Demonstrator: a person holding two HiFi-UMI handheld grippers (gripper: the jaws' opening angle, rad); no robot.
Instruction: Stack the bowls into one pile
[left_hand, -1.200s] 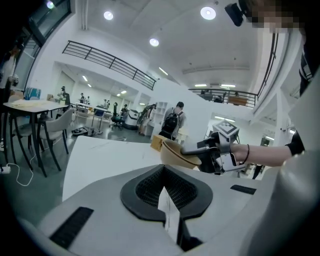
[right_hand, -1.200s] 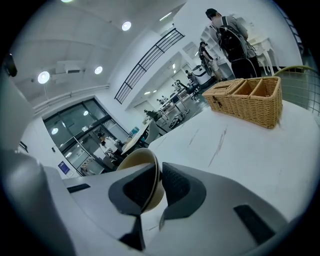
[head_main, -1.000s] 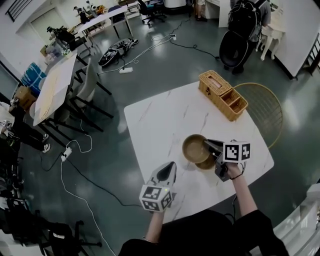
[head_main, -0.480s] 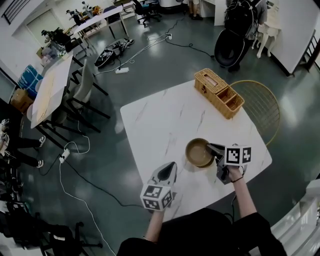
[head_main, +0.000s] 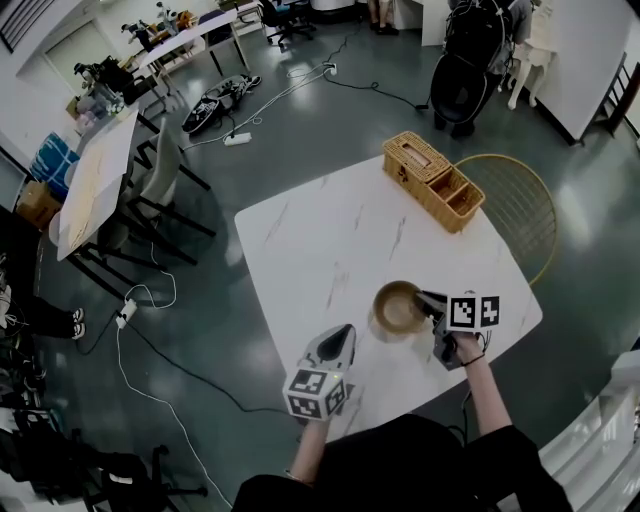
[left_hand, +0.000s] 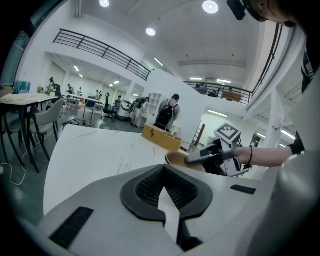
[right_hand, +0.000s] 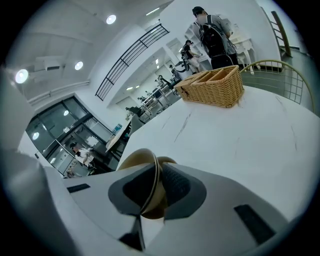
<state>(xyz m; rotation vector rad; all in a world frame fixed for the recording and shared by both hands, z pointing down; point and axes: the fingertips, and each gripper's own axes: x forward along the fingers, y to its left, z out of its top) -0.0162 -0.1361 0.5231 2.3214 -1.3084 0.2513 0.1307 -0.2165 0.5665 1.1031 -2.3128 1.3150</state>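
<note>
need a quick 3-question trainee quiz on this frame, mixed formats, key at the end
1. True or false: the left gripper grips the wicker basket.
2. The fingers of the right gripper are shut on: A) a cable, B) the rim of a bowl, C) nothing.
3. How many grippers touch that bowl?
Key: 1 false, it is empty and well apart from the wicker basket; 2 B; 3 one.

A wicker basket (head_main: 436, 181) sits on the marble table (head_main: 318, 245), near a wire chair (head_main: 512, 208).
</note>
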